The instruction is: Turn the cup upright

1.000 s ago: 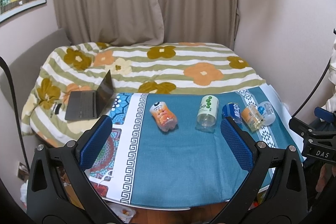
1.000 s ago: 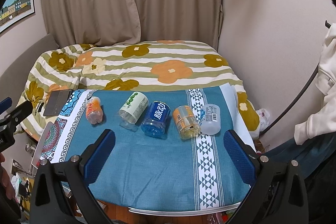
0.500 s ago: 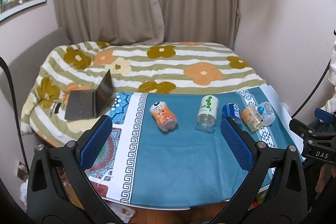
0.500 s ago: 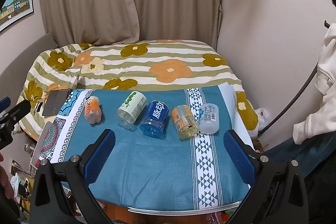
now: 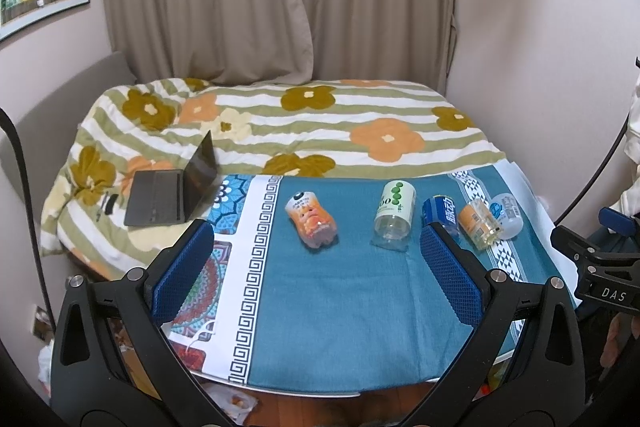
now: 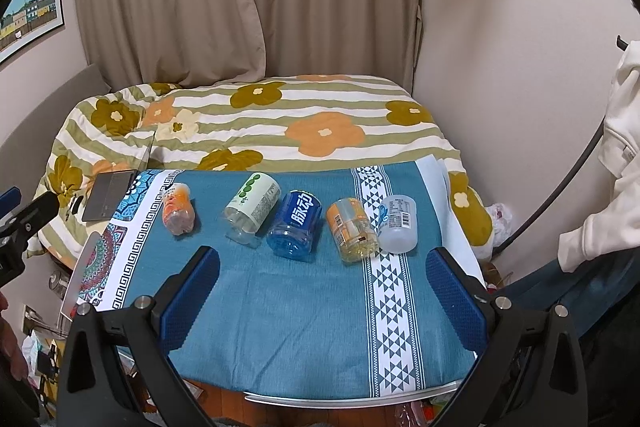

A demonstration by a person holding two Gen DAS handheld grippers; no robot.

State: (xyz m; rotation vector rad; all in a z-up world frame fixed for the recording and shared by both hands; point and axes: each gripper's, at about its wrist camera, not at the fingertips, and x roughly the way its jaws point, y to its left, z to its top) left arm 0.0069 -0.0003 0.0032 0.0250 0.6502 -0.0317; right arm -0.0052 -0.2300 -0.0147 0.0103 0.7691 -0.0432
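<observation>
Five cut-off bottle cups lie on their sides in a row across the blue tablecloth (image 6: 304, 307) — none stands upright. From the left: an orange-pink cup (image 6: 179, 209), well apart from the others; a green-and-white cup (image 6: 253, 201); a blue cup (image 6: 296, 223) just beside it; an orange-labelled clear cup (image 6: 351, 229); and a cloudy white cup (image 6: 396, 223) touching the orange-labelled one, over the cloth's white triangle band. Their open mouths face the near edge of the table.

Both tongs hover above the near edge, clear of every cup. The left gripper (image 5: 316, 269) has its blue pads spread wide apart with nothing between them; the right gripper (image 6: 322, 297) is likewise spread wide and holds nothing.

Behind the table lies a bed with a flowered striped quilt (image 5: 320, 123), and an open laptop (image 5: 172, 193) rests on the quilt's left side.
</observation>
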